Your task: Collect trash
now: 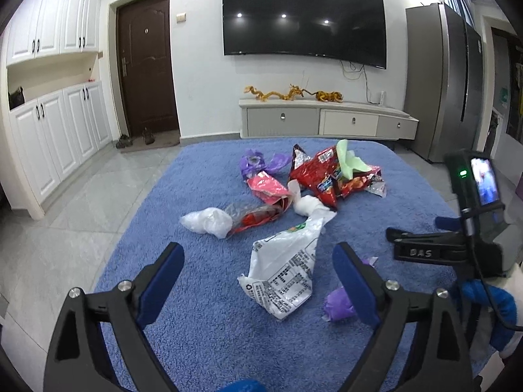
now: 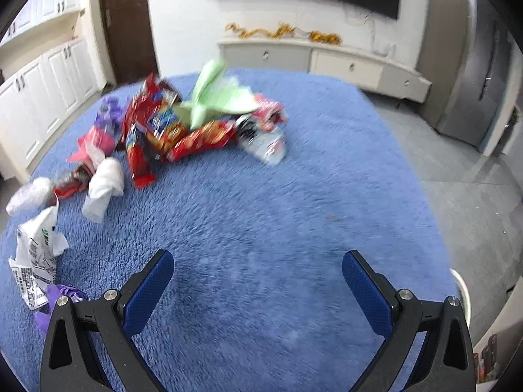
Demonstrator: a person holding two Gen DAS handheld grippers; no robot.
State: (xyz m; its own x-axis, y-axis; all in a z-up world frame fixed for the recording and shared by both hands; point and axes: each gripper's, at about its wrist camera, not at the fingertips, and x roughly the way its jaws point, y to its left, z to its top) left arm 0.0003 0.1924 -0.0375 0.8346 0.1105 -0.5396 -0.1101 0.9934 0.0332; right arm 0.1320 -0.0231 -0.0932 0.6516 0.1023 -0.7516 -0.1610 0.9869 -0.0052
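Trash lies scattered on a blue rug (image 1: 202,343). A white printed plastic bag (image 1: 284,274) rests just ahead of my left gripper (image 1: 258,261), which is open; the bag's near end lies in line with the gap between the fingers, untouched. A purple scrap (image 1: 338,303) lies by the right finger. Farther off are a white crumpled bag (image 1: 206,222), red snack wrappers (image 1: 327,176), a pink wrapper (image 1: 266,189), a purple wrapper (image 1: 253,163) and green paper (image 1: 349,160). My right gripper (image 2: 258,261) is open over bare rug (image 2: 278,202), with the pile (image 2: 173,130) up and to the left.
A white TV cabinet (image 1: 327,117) stands beyond the rug under a wall TV (image 1: 304,16). White cupboards (image 1: 55,130) line the left, a brown door (image 1: 147,65) beside them. A grey fridge (image 1: 441,81) stands at the right. Grey tile floor (image 1: 65,228) surrounds the rug.
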